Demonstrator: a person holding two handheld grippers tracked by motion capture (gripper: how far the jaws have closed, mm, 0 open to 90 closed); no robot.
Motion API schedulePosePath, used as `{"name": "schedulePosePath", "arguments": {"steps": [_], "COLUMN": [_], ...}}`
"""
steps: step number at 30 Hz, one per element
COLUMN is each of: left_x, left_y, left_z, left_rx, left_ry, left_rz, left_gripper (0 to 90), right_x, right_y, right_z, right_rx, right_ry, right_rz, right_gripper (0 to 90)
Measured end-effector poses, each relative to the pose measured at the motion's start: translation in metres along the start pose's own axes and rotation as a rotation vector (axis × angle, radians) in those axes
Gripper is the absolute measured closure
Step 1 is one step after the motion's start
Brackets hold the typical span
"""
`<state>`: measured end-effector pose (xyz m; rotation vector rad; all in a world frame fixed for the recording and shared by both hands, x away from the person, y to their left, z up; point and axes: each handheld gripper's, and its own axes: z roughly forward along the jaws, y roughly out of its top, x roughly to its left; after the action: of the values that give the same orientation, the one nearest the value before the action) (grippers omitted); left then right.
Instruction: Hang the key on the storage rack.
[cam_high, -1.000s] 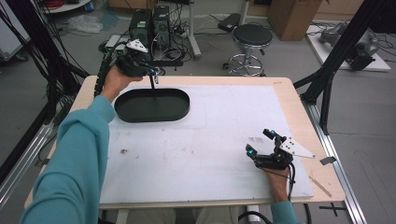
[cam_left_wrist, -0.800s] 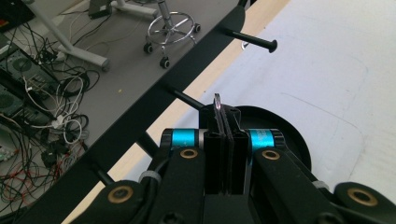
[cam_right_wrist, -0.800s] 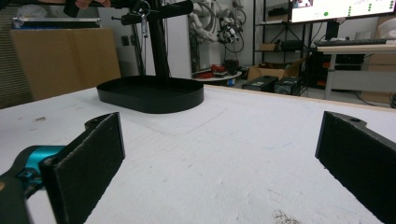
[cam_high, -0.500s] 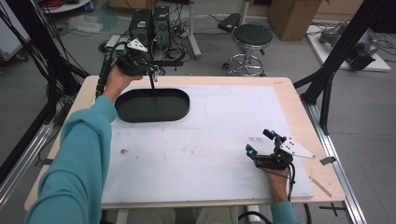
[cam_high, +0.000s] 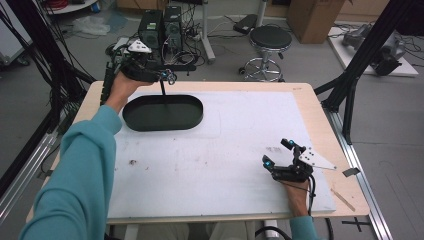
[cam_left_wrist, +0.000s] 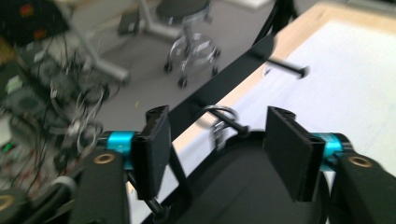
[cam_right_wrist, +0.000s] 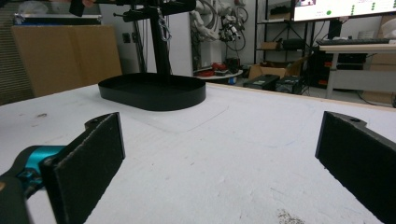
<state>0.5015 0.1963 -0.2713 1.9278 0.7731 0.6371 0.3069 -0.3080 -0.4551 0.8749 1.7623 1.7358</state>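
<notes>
A black oval tray (cam_high: 162, 114) sits at the back left of the white mat, and it shows far off as the oval tray (cam_right_wrist: 152, 91) in the right gripper view. An upright post (cam_high: 162, 87) rises from it and carries a crossbar (cam_high: 182, 66). A small metal clip (cam_left_wrist: 219, 123) hangs from that bar, also seen as the clip (cam_right_wrist: 164, 29). My left gripper (cam_high: 169, 76) is held up at the bar. In its own view the left gripper (cam_left_wrist: 217, 140) is open, jaws on either side of the clip without touching. My right gripper (cam_high: 276, 152) rests open on the mat at front right, nothing between its jaws (cam_right_wrist: 219, 158).
The white mat (cam_high: 225, 150) covers most of the wooden table (cam_high: 320, 115). A stool (cam_high: 270, 37) and computer cases (cam_high: 160, 25) stand on the floor behind the table. Black frame struts (cam_high: 350, 85) rise at the right edge.
</notes>
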Motion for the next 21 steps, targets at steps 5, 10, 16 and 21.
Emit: {"name": "schedulePosePath", "arguments": {"steps": [5, 10, 16, 21], "left_x": [-0.004, -0.013, -0.034, -0.05], "left_y": [-0.006, -0.023, -0.067, -0.114], "left_z": [-0.024, -0.052, -0.079, -0.096], "left_rx": [-0.105, -0.23, -0.291, -0.291], "left_ry": [-0.06, -0.121, -0.163, -0.147], "left_rz": [-0.052, -0.042, -0.039, -0.053], "left_gripper": [12.7, 10.7, 10.7, 5.8], "right_x": [0.0, 0.001, 0.001, 0.002], "right_y": [0.0, 0.0, 0.0, 0.0], "right_z": [0.0, 0.001, 0.001, 0.002], "right_rx": [0.001, 0.004, 0.01, 0.014], "right_ry": [0.001, 0.002, 0.008, 0.003], "right_rz": [-0.005, -0.009, -0.015, -0.029], "right_gripper": [0.7, 0.7, 0.7, 0.7]}}
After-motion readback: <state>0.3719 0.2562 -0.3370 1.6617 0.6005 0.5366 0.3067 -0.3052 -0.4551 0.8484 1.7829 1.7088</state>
